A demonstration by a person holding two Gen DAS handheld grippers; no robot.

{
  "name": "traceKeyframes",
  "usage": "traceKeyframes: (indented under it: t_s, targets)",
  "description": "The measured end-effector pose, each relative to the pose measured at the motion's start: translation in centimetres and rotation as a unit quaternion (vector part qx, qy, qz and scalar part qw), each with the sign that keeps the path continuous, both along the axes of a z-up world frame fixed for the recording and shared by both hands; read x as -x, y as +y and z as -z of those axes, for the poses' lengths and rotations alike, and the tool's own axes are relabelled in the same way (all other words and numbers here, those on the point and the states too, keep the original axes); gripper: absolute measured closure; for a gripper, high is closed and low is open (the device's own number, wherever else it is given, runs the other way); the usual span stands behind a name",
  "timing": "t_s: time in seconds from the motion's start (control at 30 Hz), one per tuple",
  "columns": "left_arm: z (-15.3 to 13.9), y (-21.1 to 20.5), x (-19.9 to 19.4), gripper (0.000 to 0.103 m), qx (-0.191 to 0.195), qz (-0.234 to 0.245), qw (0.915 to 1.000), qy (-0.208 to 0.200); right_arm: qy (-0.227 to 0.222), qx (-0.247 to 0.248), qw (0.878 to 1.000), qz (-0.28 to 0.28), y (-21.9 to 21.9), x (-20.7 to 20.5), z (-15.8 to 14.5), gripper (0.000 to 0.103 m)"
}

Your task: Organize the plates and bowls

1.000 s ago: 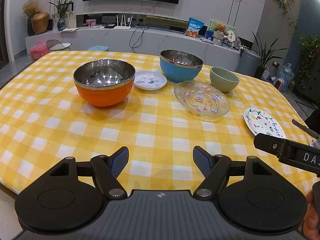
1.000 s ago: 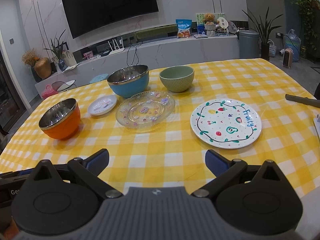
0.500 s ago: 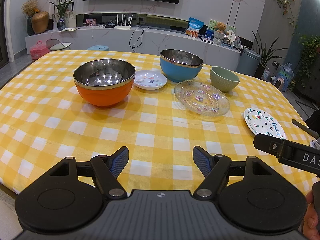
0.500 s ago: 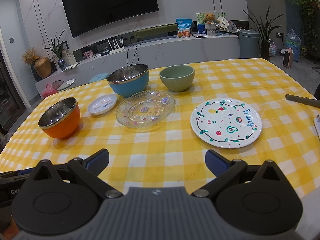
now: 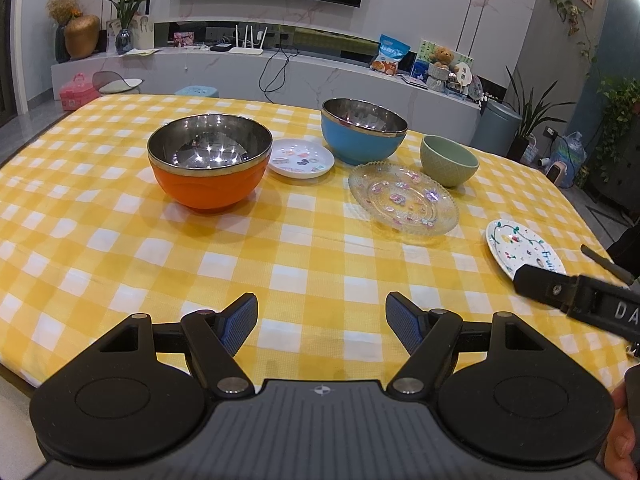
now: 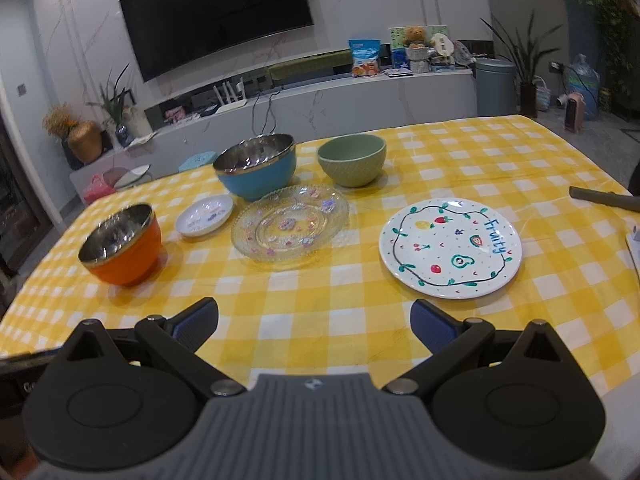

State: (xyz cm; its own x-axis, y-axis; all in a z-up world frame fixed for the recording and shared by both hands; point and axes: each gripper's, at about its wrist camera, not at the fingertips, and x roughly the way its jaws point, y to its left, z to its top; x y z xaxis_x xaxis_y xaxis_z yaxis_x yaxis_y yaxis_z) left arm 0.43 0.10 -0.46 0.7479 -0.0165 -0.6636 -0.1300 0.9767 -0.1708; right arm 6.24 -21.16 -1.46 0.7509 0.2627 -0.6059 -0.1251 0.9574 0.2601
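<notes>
Both of our grippers are spread wide and hold nothing: our left gripper [image 5: 321, 322] and our right gripper [image 6: 314, 322] hang over the near edge of the yellow checked table [image 6: 304, 320]. From our right gripper, the fruit plate [image 6: 450, 248] lies at 1 o'clock, the glass plate [image 6: 290, 227] at 12, the green bowl [image 6: 352, 165] behind it, and the blue bowl [image 6: 256, 168], small white dish [image 6: 205, 215] and orange bowl [image 6: 120, 244] toward 10 and 11.

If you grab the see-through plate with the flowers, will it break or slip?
The clear glass plate looks like pressed glass, so probably stiff and breakable if dropped. Its shiny scalloped rim may slip between the gripper's pads. It lies flat and low on the tablecloth, so getting under its edge could be tricky.
</notes>
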Motion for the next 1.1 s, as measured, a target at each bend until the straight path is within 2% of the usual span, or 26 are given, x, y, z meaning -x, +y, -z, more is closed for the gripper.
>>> traceKeyframes:
  t_s: [0.23, 0.3, 0.47, 0.57, 0.63, 0.7, 0.73, 0.83, 0.93, 1.0, 1.1]
  targets:
    - [-0.8, -1.2, -0.5, 0.026, -0.003, 0.023, 0.9997, -0.001, 0.001, -0.076, 0.997, 0.008, -2.6, -1.9, -1.1, 0.003]
    - [-1.2, -2.0, -1.3, 0.026, 0.002, 0.032, 0.9995, 0.001, 0.013, -0.064, 0.998, 0.008, -3.1, -3.5, -1.7, 0.003]
    - [-1.9, -4.3, -3.7, 0.033, 0.005, 0.052, 0.9986, -0.001, -0.005, -0.021, 0.999, 0.048, -5.8, -7.3, -2.6, 0.003]
    - [-1.8, -5.8, -5.7, 0.038, 0.01, 0.066, 0.9978, 0.006, -0.003, 0.009, 0.997, 0.074, -7.6, -9.6, -2.1, 0.003]
    - [-1.6, -6.8, -6.9, 0.039, 0.012, 0.073, 0.9972, 0.01, 0.007, 0.01, 0.996, 0.086, -9.1, -10.7, -1.4, 0.004]
    - [-1.2, -7.8, -7.9, 0.042, 0.015, 0.082, 0.9964, 0.014, 0.024, -0.005, 0.994, 0.105, -10.7, -11.7, -0.4, 0.018]
    - [-1.0, -8.3, -8.5, 0.046, 0.019, 0.089, 0.9957, 0.016, 0.036, -0.018, 0.992, 0.116, -11.6, -12.1, 0.2, 0.021]
    - [-0.2, -9.6, -10.5, 0.048, 0.042, 0.108, 0.993, 0.025, 0.075, -0.052, 0.985, 0.144, -13.8, -13.0, 1.9, 0.024]
    - [0.7, -10.5, -12.4, 0.048, 0.08, 0.115, 0.9894, 0.038, 0.1, -0.07, 0.98, 0.156, -14.7, -13.5, 3.2, 0.035]
    - [1.2, -11.5, -13.8, 0.048, 0.099, 0.121, 0.9867, 0.046, 0.107, -0.07, 0.979, 0.162, -14.6, -13.7, 3.7, 0.039]
    - [2.1, -12.6, -15.3, 0.048, 0.104, 0.122, 0.9853, 0.059, 0.112, -0.056, 0.977, 0.173, -14.6, -14.1, 4.2, 0.044]
